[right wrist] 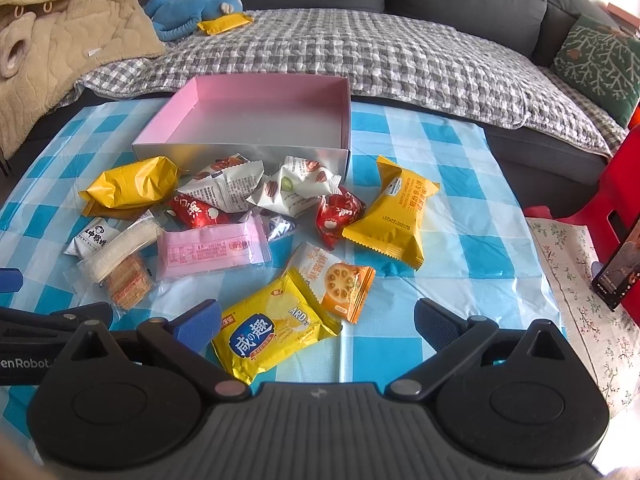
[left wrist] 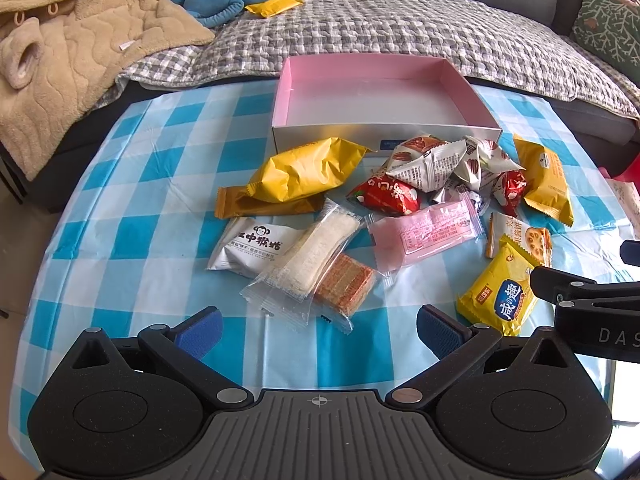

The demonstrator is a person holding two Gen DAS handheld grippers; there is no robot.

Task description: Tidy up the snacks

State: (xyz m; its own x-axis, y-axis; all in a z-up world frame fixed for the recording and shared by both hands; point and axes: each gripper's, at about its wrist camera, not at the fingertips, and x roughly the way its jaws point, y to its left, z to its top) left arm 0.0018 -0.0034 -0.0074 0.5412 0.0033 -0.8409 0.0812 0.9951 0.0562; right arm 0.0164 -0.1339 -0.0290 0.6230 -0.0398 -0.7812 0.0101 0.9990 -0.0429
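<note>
With the jaws of the left gripper point(left wrist: 318, 326) and right gripper point(right wrist: 318, 320) both spread wide and empty, slick overlapping snacks point(left wrist: 304, 256) on the bench point(left wrist: 120, 208) could be nudged aside or pinched in pairs; the pink box point(left wrist: 288, 88) (far, empty) awaits. "ARD" is legible on the near yellow packet point(right wrist: 272, 332).

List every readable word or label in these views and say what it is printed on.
"咸の趣" and "ARD": yellow cracker packet.
"果密饼": orange biscuit packet.
"DAS": right gripper body, cut off.
"enRobot.": left gripper body, cut off.
Pink packet, other wrappers: print too small.
</note>
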